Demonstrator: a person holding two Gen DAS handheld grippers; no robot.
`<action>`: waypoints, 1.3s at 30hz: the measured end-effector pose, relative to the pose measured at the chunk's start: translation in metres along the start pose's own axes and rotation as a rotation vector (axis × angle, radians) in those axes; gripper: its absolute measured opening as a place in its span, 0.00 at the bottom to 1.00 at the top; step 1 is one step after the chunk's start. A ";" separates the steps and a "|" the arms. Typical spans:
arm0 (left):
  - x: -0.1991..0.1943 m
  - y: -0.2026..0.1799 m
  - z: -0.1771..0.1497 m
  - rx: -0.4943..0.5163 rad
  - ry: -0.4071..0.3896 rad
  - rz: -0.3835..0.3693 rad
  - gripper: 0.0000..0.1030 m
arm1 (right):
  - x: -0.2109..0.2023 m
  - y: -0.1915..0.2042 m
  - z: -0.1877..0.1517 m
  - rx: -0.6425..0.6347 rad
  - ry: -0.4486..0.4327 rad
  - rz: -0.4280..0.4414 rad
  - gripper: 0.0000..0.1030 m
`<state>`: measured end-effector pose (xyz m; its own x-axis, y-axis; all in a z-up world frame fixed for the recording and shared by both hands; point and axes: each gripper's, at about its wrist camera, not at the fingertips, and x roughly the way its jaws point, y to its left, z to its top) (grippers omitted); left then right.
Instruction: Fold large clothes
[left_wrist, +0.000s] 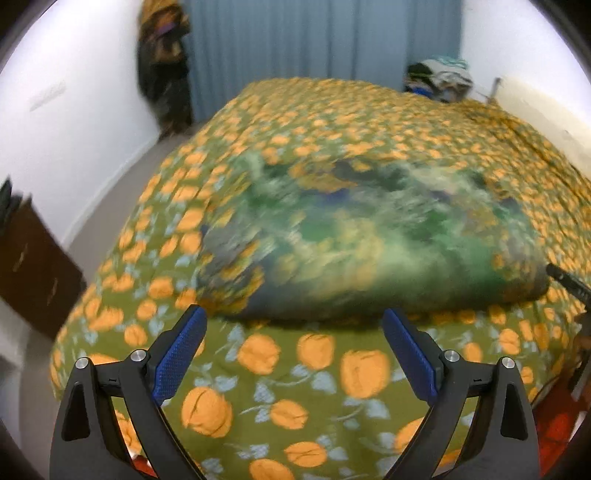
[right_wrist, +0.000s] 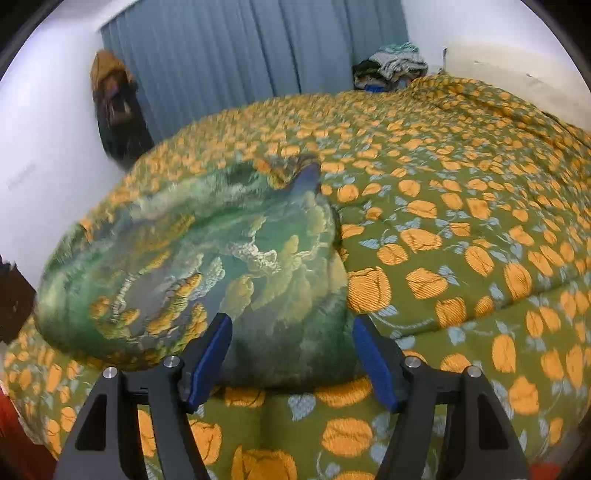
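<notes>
A green patterned garment (right_wrist: 207, 266) lies folded in a thick bundle on a bed, on top of the bedspread (right_wrist: 461, 236), which is olive with orange fruit and pale blue leaves.

In the right wrist view the garment fills the area from 9 o'clock to the centre, and its near edge sits between the tips of the right gripper (right_wrist: 291, 354). The blue-padded fingers (right_wrist: 210, 362) are spread apart, one on each side of that edge, and I cannot tell whether they touch the cloth.

In the left wrist view the garment (left_wrist: 369, 236) is at the centre and blurred, lying just beyond the left gripper (left_wrist: 293, 343). Its fingers (left_wrist: 181, 354) are spread wide over bare bedspread (left_wrist: 295, 387) and hold nothing. A dark tip of the other tool shows at 3 o'clock, beside the garment's right end.

Behind the bed hangs a blue curtain (right_wrist: 236, 55) at 12 o'clock. Dark clothes (right_wrist: 114, 107) hang on the wall at 10 o'clock, and a pile of clothes (right_wrist: 391, 66) sits at 1 o'clock by the far edge of the bed. A dark brown cabinet (left_wrist: 33, 266) stands at 9 o'clock in the left wrist view.
</notes>
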<state>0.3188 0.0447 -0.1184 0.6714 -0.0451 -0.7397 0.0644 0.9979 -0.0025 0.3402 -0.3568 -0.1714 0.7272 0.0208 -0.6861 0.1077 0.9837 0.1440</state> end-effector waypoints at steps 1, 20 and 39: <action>-0.004 -0.010 0.007 0.011 -0.017 -0.024 0.98 | -0.004 0.001 -0.002 -0.014 -0.009 0.016 0.68; 0.156 -0.103 0.077 0.194 0.186 -0.115 0.99 | 0.001 0.021 -0.008 -0.077 -0.043 0.155 0.68; 0.221 -0.117 0.133 0.085 0.243 -0.111 0.99 | 0.011 -0.011 -0.001 0.040 -0.037 0.224 0.68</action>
<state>0.5580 -0.0879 -0.1917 0.4610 -0.1315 -0.8776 0.1963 0.9796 -0.0437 0.3459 -0.3670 -0.1814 0.7606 0.2302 -0.6071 -0.0328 0.9475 0.3182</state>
